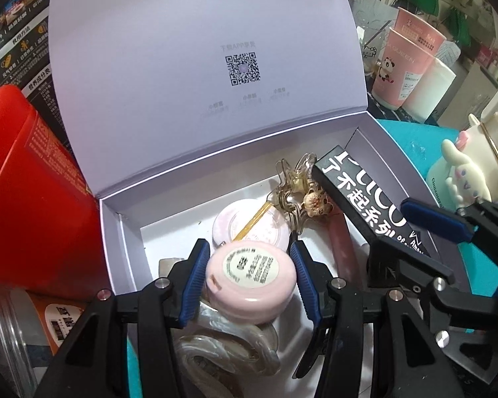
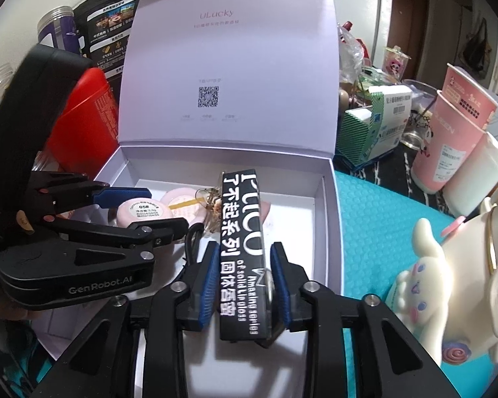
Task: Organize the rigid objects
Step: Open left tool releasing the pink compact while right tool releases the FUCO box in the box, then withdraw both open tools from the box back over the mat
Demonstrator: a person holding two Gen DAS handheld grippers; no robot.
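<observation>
Over the open white gift box (image 2: 328,199), the left gripper (image 1: 249,275) clasps a pink compact (image 1: 250,277) and the right gripper (image 2: 244,275) clamps a black lip-gloss carton (image 2: 240,232); next, each needs setting down inside.

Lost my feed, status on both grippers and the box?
Left gripper shut on round pink compact. Right gripper shut on long black lip-gloss carton. Both over open white box. Hair claw clip underneath.

Right gripper (image 2: 243,277) is clamped on a black lip-gloss box (image 2: 240,232) over the open white gift box (image 2: 332,205), while left gripper (image 2: 156,207) pinches a small pink jar (image 2: 144,211) inside.
</observation>
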